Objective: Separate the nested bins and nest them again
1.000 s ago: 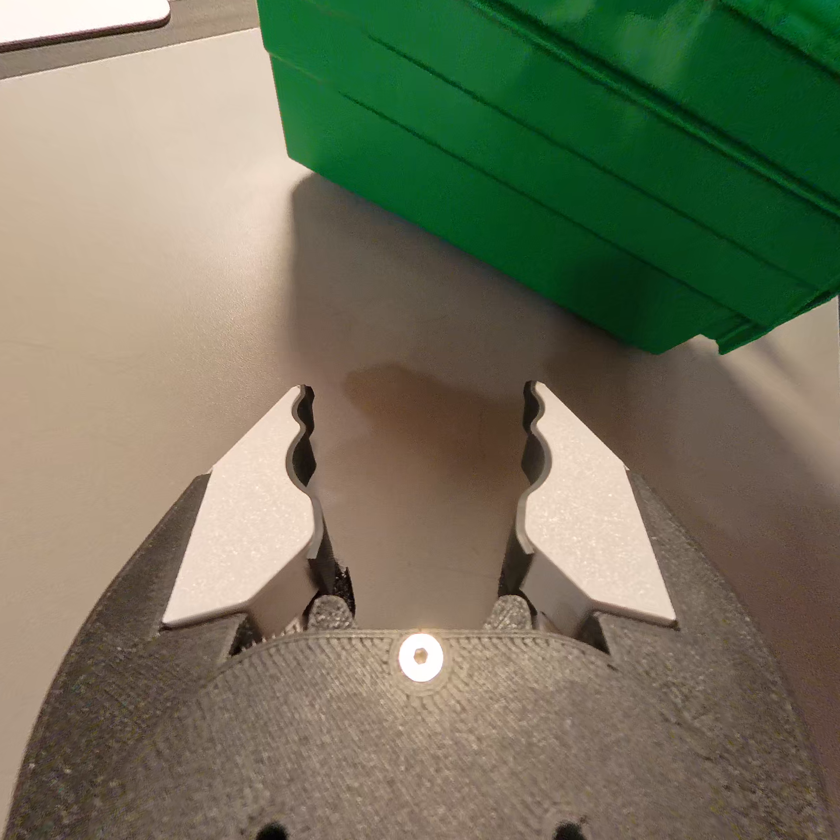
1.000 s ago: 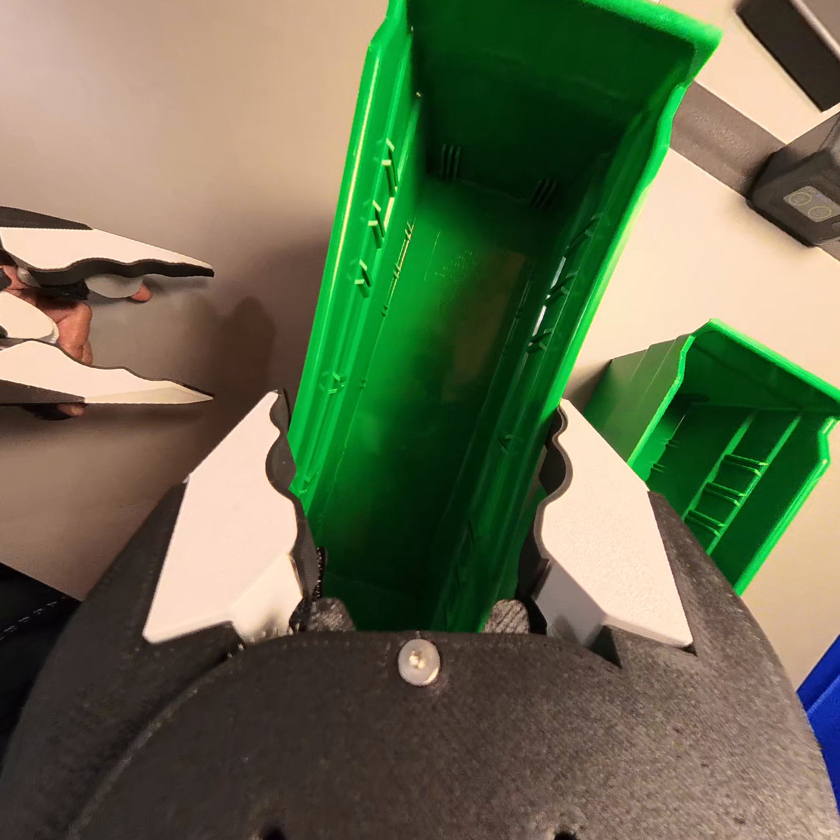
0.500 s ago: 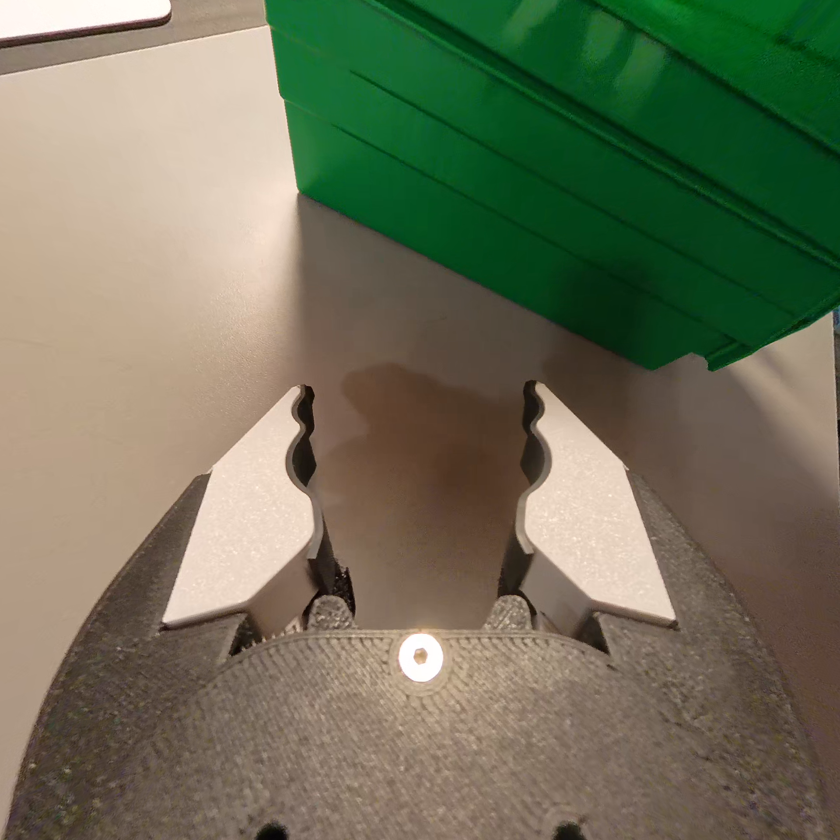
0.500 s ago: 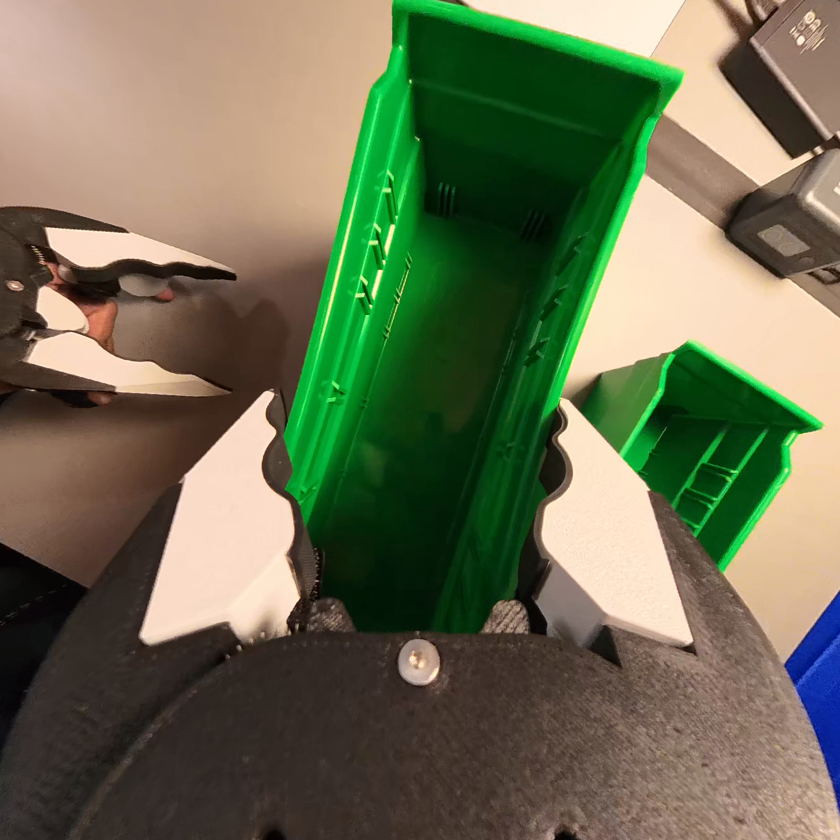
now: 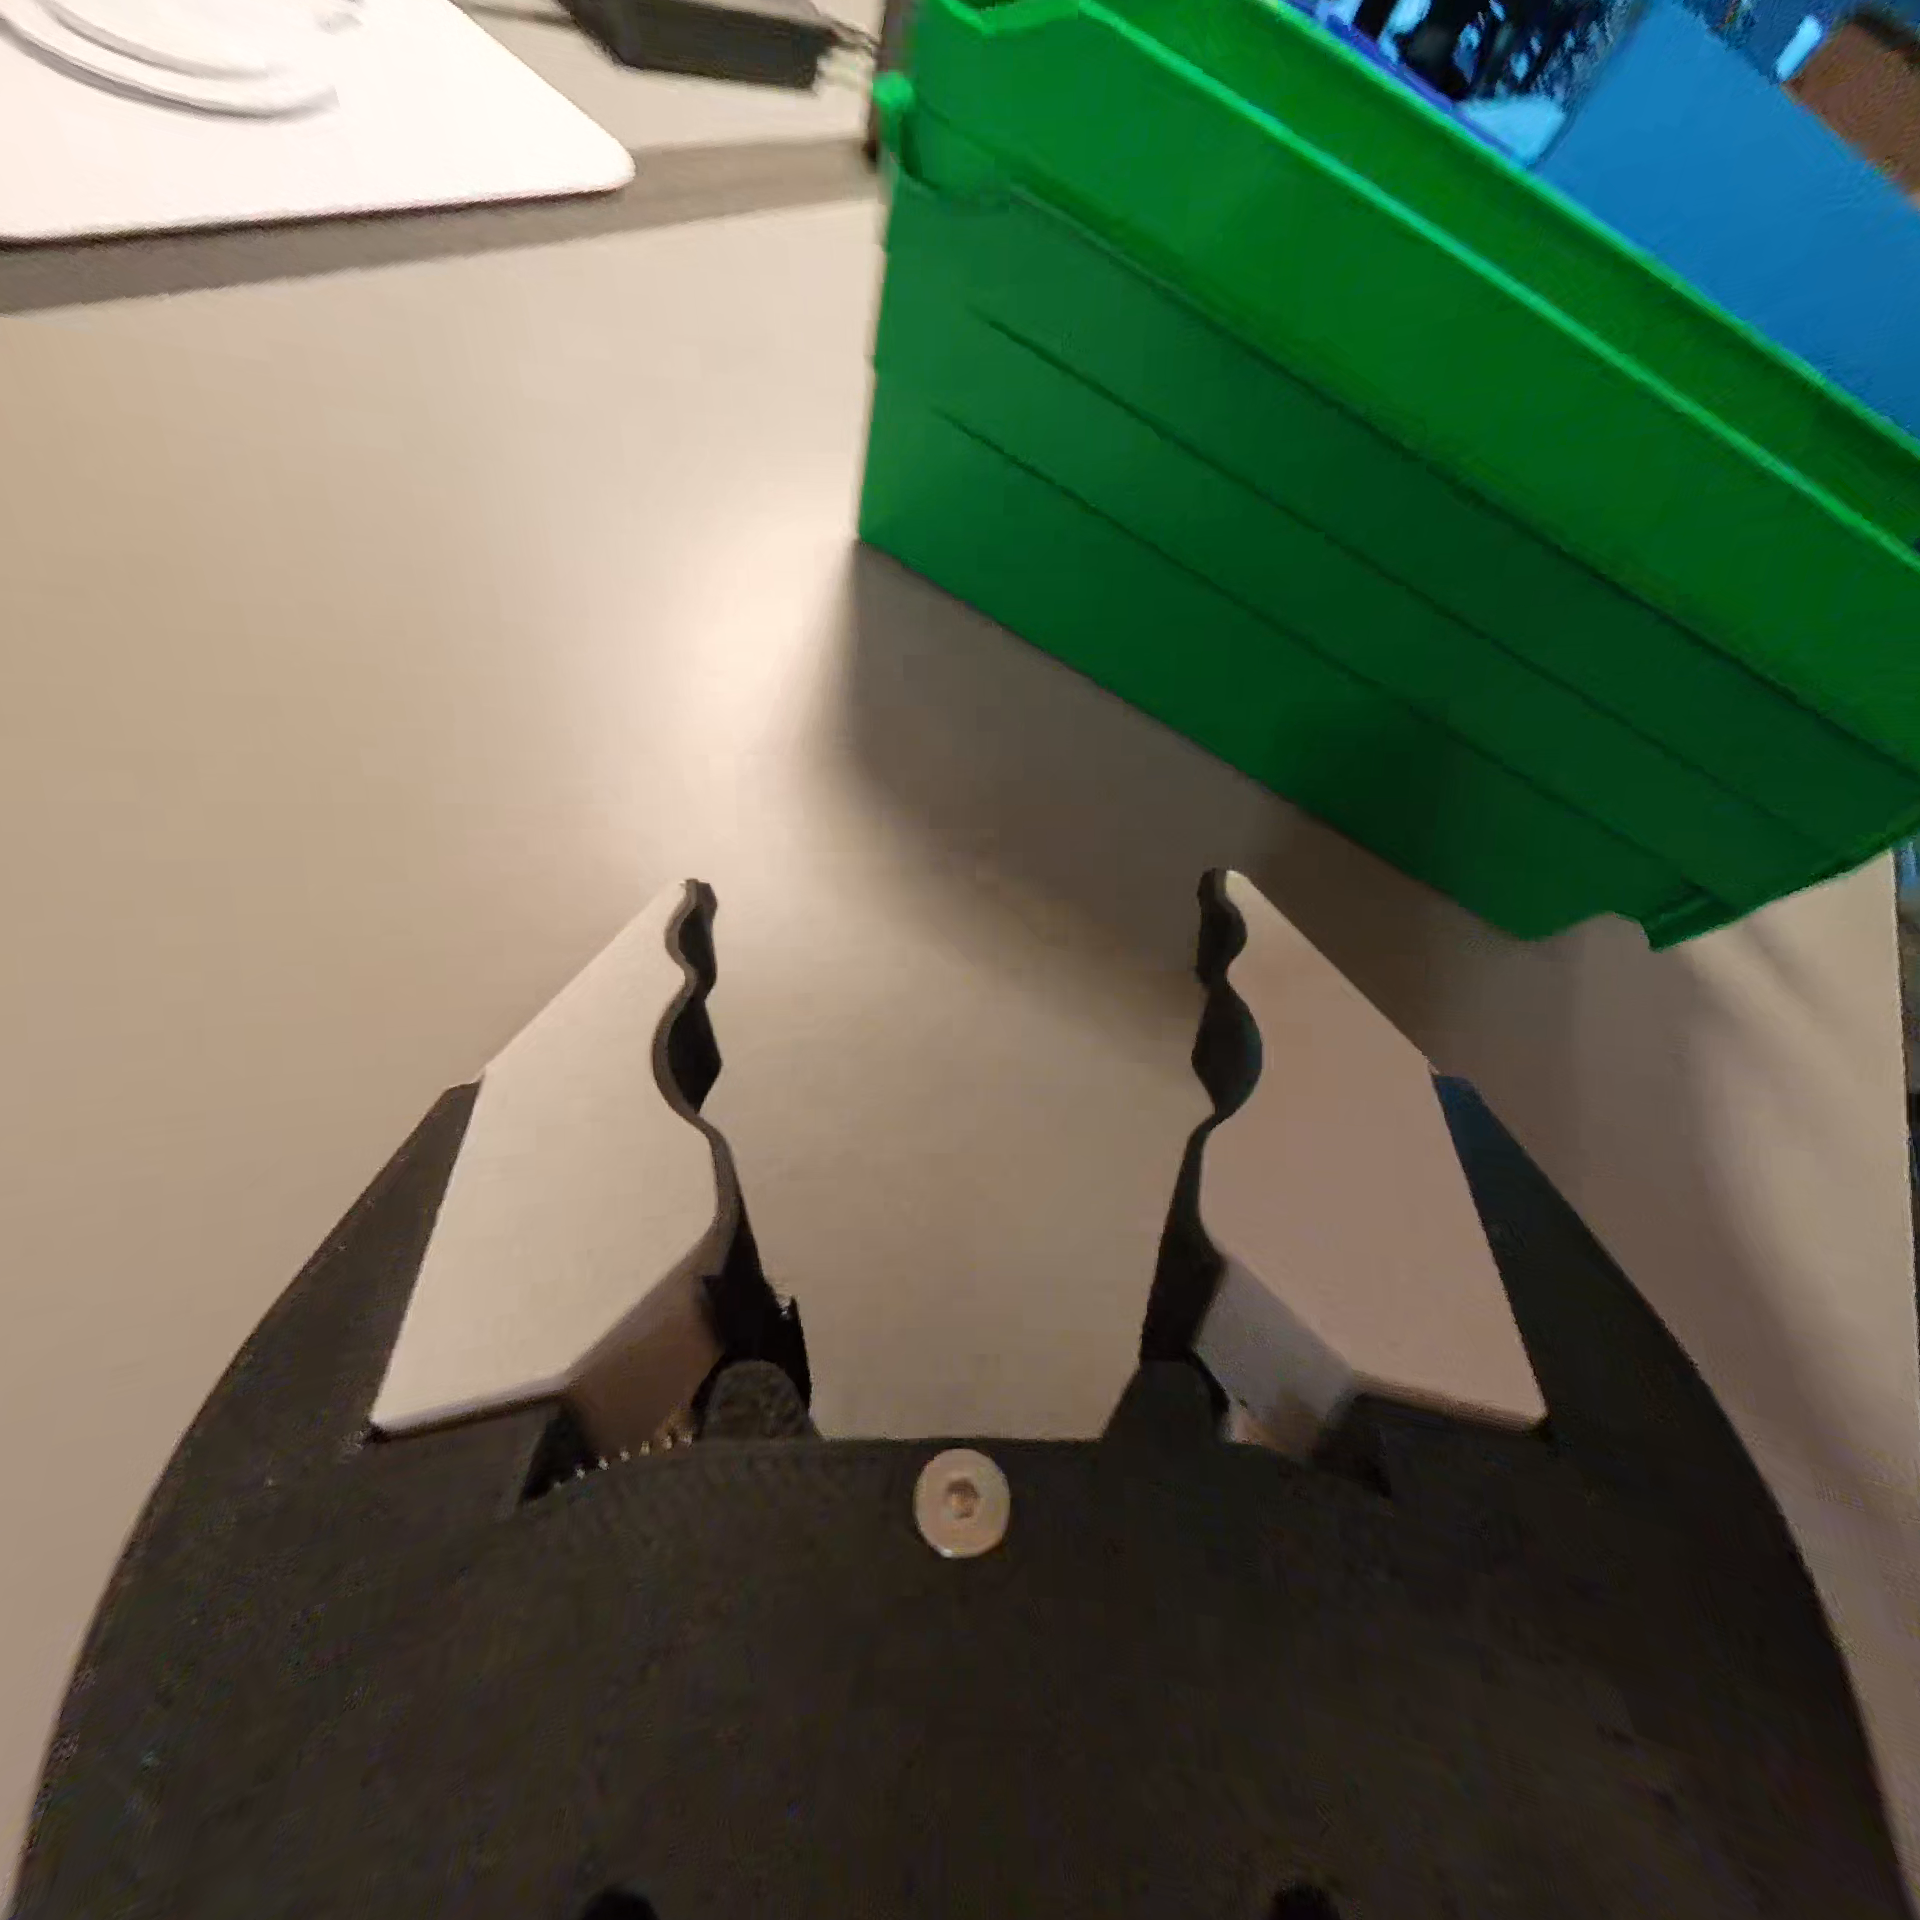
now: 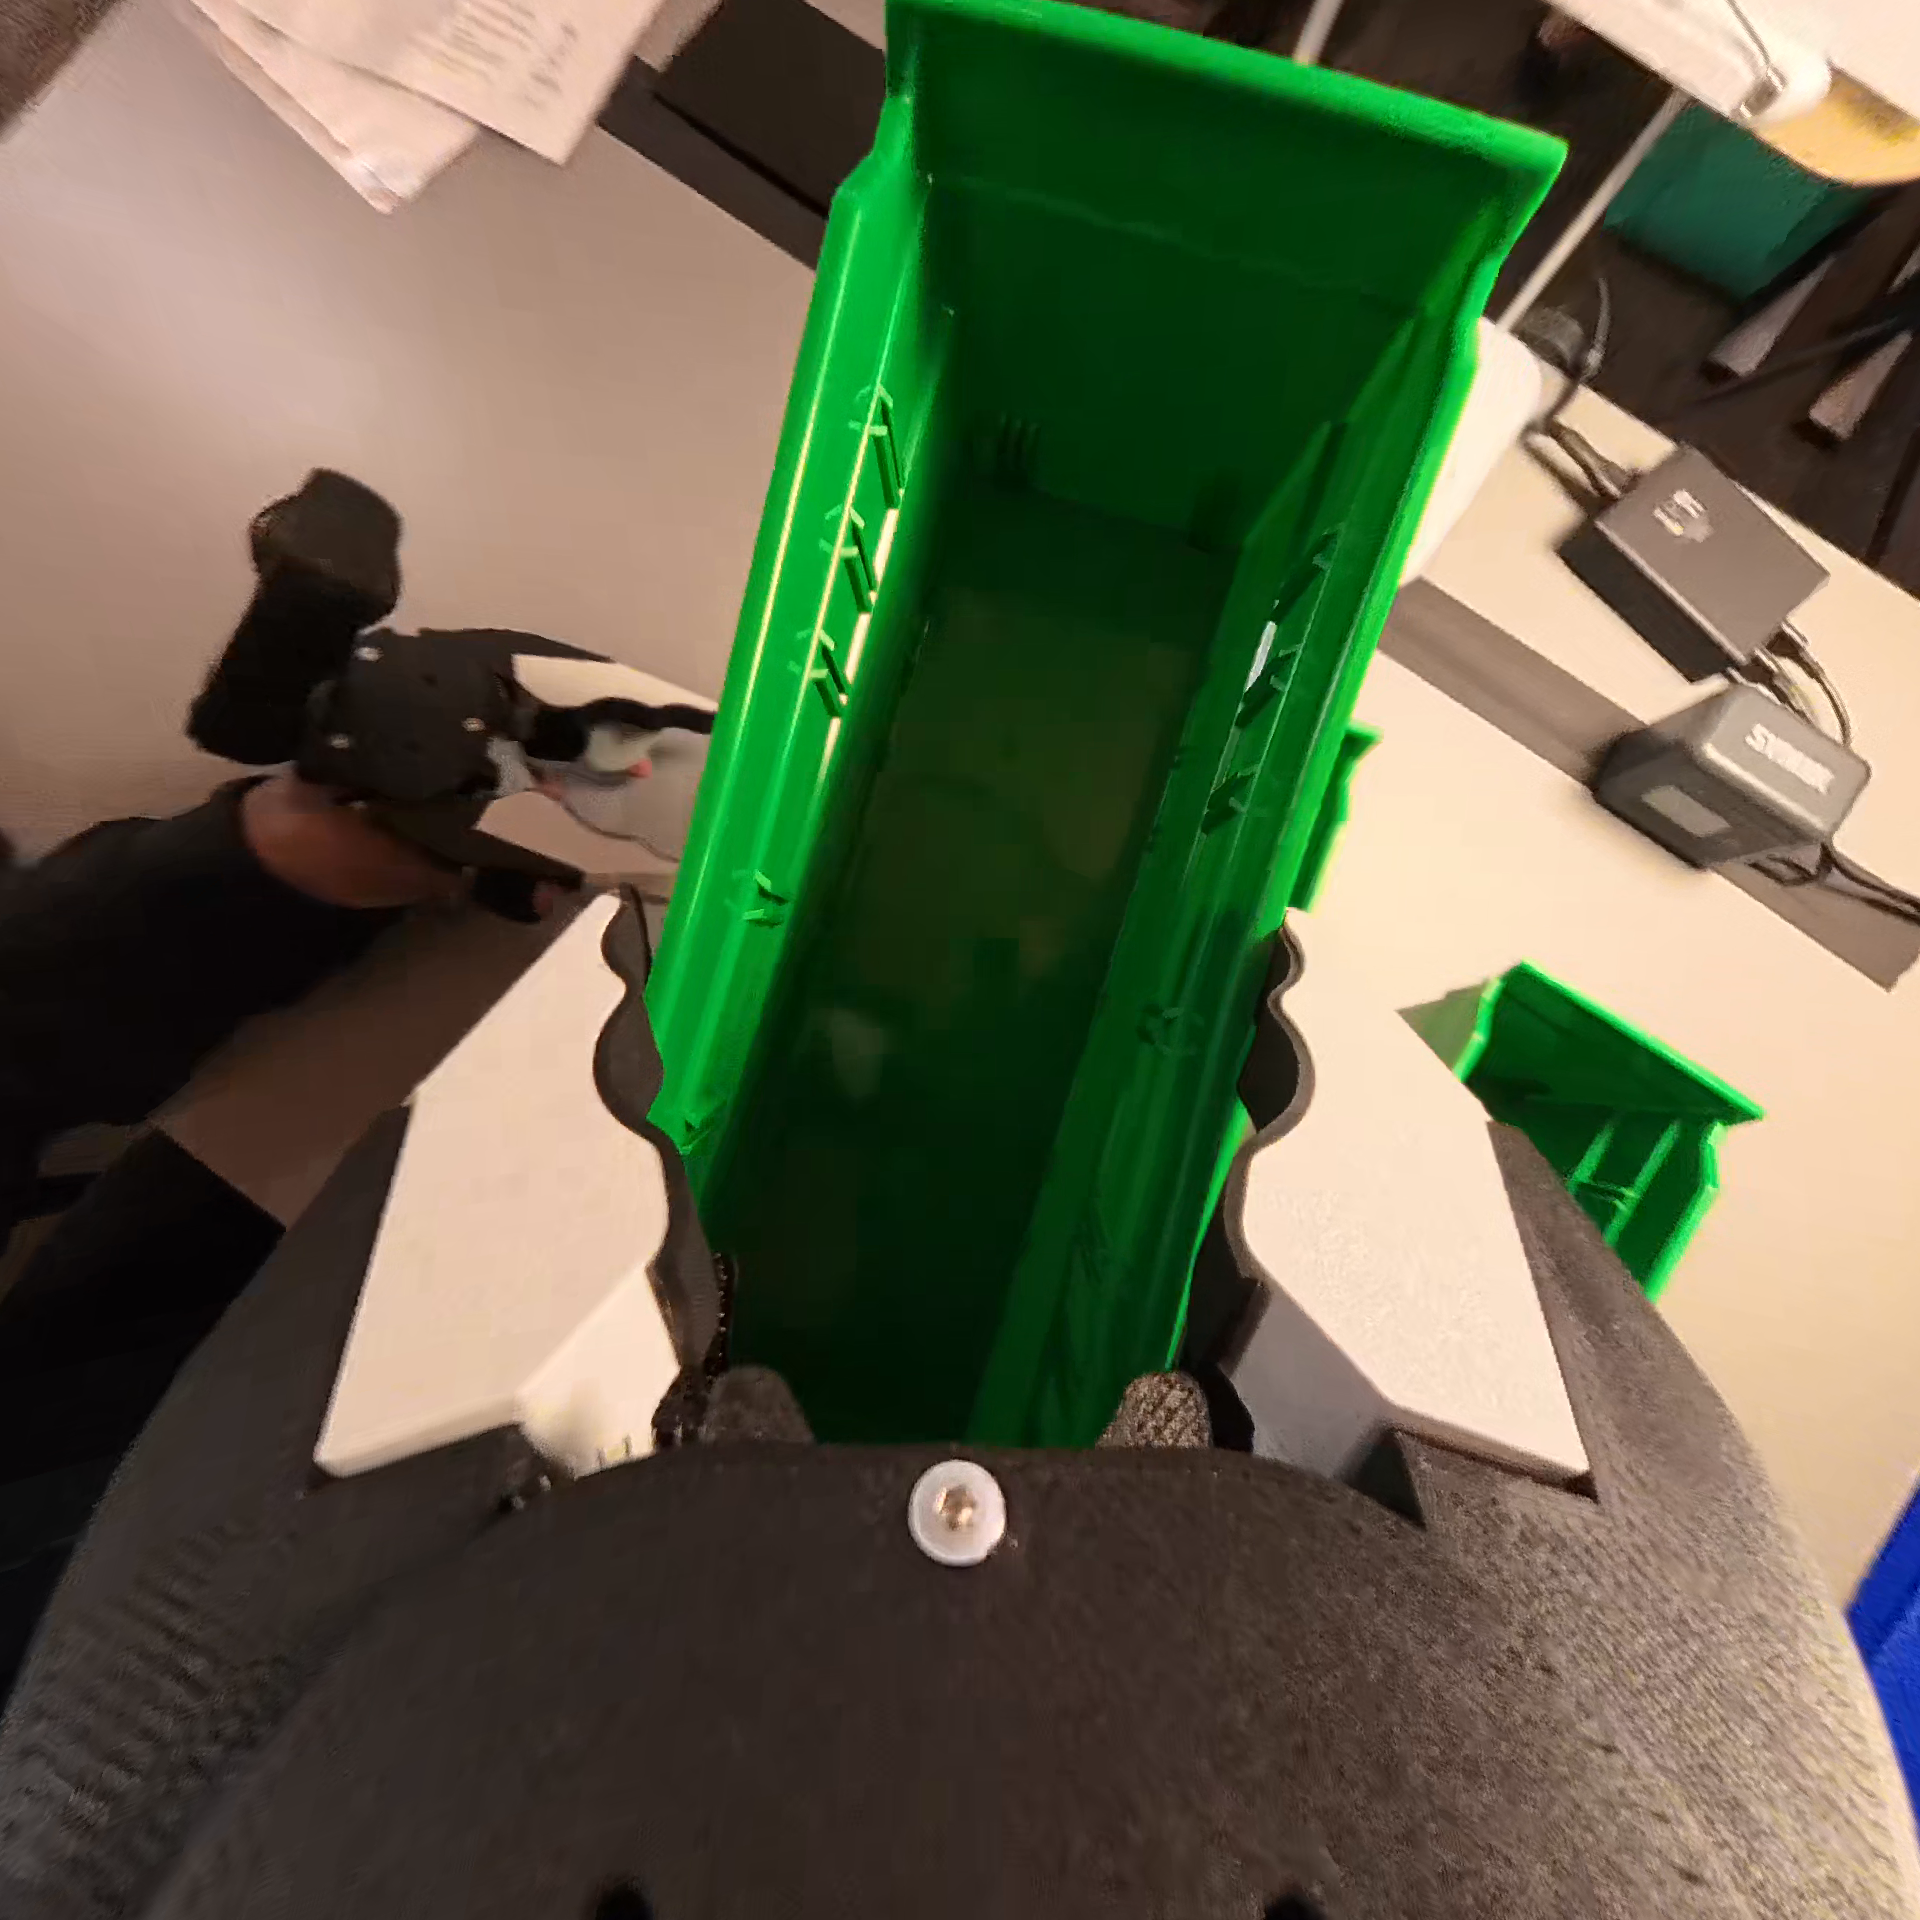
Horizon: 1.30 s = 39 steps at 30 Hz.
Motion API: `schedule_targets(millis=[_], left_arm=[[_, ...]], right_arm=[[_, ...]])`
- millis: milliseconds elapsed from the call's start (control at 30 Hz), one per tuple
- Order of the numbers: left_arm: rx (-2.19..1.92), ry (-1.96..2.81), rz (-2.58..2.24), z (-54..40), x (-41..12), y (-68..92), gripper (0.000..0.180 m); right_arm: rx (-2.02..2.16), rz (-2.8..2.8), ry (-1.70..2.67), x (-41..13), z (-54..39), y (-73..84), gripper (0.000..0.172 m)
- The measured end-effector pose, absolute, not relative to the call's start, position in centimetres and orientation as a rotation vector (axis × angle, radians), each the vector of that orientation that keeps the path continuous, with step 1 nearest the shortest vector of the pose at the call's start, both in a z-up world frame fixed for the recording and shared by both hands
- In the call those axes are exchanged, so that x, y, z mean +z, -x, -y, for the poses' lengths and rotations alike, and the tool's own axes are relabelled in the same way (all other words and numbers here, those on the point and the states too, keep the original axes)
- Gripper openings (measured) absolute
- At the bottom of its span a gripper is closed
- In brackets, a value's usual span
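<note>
Spreading pale and beige beneath everything, the table (image 5: pixel 416 623) bore a long green plastic bin (image 6: pixel 1039 727) clamped end-on by its side walls between the widely spread right gripper (image 6: pixel 951 1039), a smaller green plastic bin (image 6: pixel 1600 1122) just beside, and the left gripper (image 5: pixel 956 904) gaping, nothing between its fingers.

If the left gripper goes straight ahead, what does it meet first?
Probably only bare table. The open, empty left gripper points just left of the green bin; depth is unclear.
</note>
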<state>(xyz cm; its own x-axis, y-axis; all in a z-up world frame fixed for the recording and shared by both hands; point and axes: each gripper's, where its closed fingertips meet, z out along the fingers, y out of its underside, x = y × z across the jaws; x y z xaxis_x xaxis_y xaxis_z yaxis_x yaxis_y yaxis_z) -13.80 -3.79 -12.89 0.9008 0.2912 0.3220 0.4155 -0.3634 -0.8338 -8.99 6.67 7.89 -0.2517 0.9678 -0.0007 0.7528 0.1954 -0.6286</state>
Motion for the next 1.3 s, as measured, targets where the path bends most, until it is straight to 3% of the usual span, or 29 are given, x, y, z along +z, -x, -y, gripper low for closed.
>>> schedule_targets(millis=[233,467,733,1100,1300], left_arm=[[0.020,1.814,0.788,10.9,-11.2,22.7,0.092],[0.223,1.770,0.989,19.7,-13.3,27.5,0.092],[0.104,1.721,1.000,19.3,-13.0,27.0,0.092],[0.092,1.686,0.988,19.7,-11.9,27.0,0.093],[0.145,1.607,0.921,20.2,-7.9,26.2,0.093]], right_arm=[[0.926,2.171,1.590,5.9,2.1,11.6,0.116],[0.912,2.205,1.721,-2.3,7.1,15.6,0.117],[0.942,2.179,1.887,-10.1,9.8,17.7,0.126],[1.414,2.012,1.726,-4.7,11.0,14.4,0.127],[1.528,2.025,1.537,-6.5,8.8,4.0,0.118]])
